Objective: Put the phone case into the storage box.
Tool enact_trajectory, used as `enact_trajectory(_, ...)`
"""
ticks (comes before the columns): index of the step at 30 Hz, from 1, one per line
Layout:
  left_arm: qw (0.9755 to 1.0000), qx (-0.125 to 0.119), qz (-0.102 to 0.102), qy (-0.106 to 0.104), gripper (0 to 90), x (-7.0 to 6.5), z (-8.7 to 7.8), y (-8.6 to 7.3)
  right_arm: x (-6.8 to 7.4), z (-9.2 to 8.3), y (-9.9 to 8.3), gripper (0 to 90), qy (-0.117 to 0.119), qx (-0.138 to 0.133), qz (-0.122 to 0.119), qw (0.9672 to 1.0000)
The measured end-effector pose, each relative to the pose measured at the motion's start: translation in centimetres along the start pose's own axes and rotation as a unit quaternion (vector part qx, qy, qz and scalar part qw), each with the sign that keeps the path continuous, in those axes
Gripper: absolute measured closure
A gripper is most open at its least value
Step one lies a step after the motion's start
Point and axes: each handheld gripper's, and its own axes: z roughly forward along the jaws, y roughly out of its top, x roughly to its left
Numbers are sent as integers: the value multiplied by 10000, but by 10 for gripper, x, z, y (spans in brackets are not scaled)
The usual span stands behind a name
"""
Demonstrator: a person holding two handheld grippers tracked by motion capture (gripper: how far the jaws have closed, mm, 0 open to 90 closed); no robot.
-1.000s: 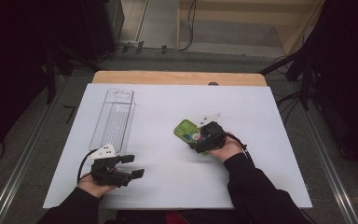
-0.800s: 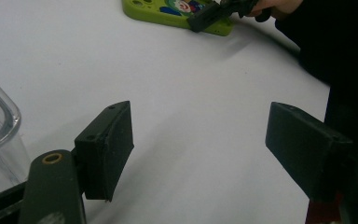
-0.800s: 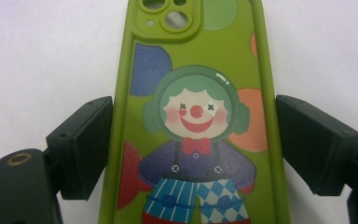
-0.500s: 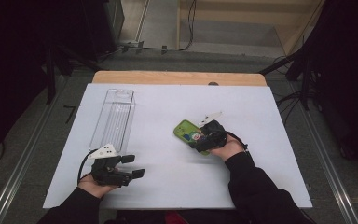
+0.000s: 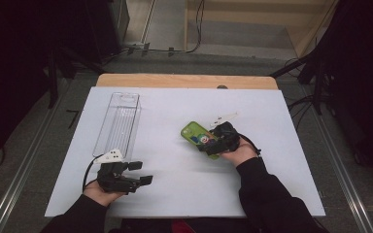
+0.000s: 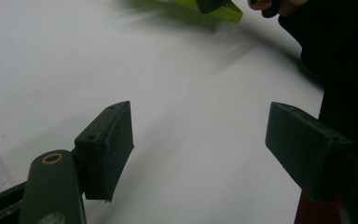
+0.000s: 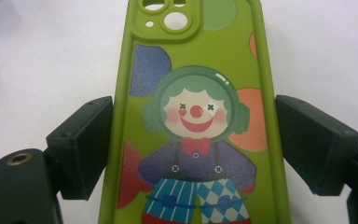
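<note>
The green phone case [image 7: 193,116] lay between the jaws of my right gripper [image 5: 217,141], its long axis running straight away from me along them, camera cutouts at the far end. The left pad touched its edge; the right stood just beside it, so I cannot tell whether I truly gripped it. My left gripper [image 5: 126,177] rested released, well apart, on the white table [image 5: 175,107] near the clear bin [image 5: 118,121]. A clown picture, no readable writing

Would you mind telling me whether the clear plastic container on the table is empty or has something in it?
Empty: in the high view the clear container lies open side up and only its ribbed bottom shows through. The green phone case lies outside it.
</note>
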Motion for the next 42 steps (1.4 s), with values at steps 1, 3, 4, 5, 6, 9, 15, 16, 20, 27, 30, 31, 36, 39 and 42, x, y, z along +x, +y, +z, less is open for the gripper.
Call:
enact_trajectory(1,10000,-11,-15,1,243,0,0,0,0,-2,0,144,10,2,28,10000)
enact_trajectory(3,10000,5,25,88,243,-1,-1,2,1,-5,0,144,26,-27,55,10000)
enact_trajectory(4,9999,-3,39,133,243,-2,-1,4,2,-7,0,144,24,-44,79,10000)
enact_trajectory(5,9999,-35,4,95,243,-3,-2,5,2,-9,0,144,34,-49,101,9999)
enact_trajectory(6,10000,-37,6,55,243,-4,-2,7,2,-11,0,144,54,-78,135,9999)
enact_trajectory(9,10000,-14,-12,79,243,-8,-2,12,4,-17,-2,144,136,-151,220,9996)
enact_trajectory(15,9995,56,-298,21,242,-9,-2,25,10,-29,-4,144,168,-274,342,9989)
enact_trajectory(16,9992,96,-379,11,243,-9,-2,28,12,-31,-5,143,183,-266,375,9988)
enact_trajectory(20,9986,210,-484,-48,239,-11,1,36,18,-36,-6,144,145,-262,437,9986)
enact_trajectory(27,9985,276,-472,18,228,-15,9,51,25,-39,-10,143,110,-289,632,9975)
enact_trajectory(30,9985,297,-447,70,228,-17,12,57,28,-40,-12,144,99,-315,751,9966)
enact_trajectory(31,9986,292,-437,67,227,-17,13,59,28,-41,-13,144,102,-349,776,9963)
enact_trajectory(36,9985,268,-483,56,227,-15,16,67,33,-42,-15,143,43,-389,855,9956)
enact_trajectory(39,9982,296,-524,54,227,-15,18,71,34,-43,-17,143,83,-432,1010,9939)
enact_trajectory(42,9980,288,-560,34,227,-15,20,75,37,-43,-20,143,107,-464,1076,9931)
